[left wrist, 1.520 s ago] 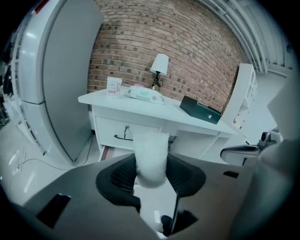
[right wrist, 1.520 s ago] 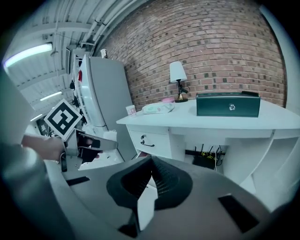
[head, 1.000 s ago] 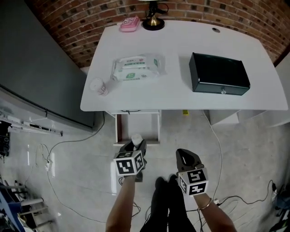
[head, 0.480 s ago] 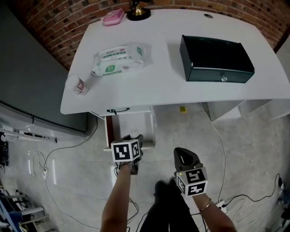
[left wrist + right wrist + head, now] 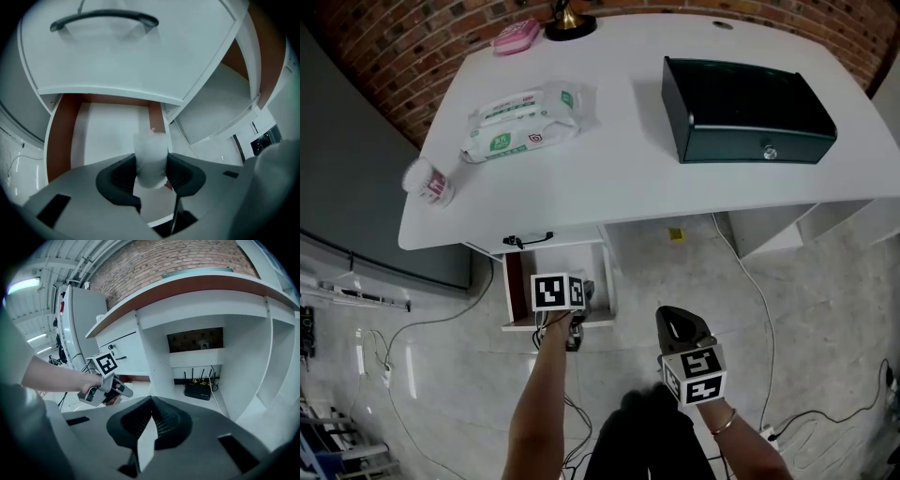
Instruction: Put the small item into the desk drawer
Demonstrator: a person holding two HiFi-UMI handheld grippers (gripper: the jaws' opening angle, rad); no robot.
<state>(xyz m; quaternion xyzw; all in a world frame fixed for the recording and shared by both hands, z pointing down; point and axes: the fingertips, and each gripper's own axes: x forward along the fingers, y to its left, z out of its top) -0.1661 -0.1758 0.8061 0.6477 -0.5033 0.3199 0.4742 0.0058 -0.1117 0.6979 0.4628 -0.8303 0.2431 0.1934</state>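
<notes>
My left gripper point(image 5: 151, 171) is shut on a small white cylindrical item point(image 5: 151, 152), which stands upright between the pads. It hangs over the open desk drawer point(image 5: 108, 136), near that drawer's right brown side wall. In the head view the left gripper point(image 5: 581, 291) sits over the pulled-out drawer point(image 5: 520, 292) under the desk's left part, and its marker cube hides the item. My right gripper point(image 5: 679, 324) is lower and to the right, over the floor, shut and empty. The right gripper view shows its jaws point(image 5: 150, 414) pressed together, with the left gripper point(image 5: 105, 389) off to its left.
Above the open drawer is a shut drawer front with a dark handle point(image 5: 104, 19). The white desk top point(image 5: 619, 178) carries a wipes pack point(image 5: 523, 122), a black box point(image 5: 748, 112), a small cup point(image 5: 427, 181) and a pink case point(image 5: 517, 36). A router point(image 5: 199, 391) sits under the desk.
My left gripper has moved forward with the item, from the drawer's front edge to over its inside. The head view has tilted closer to the desk. The right gripper stays about where it was.
</notes>
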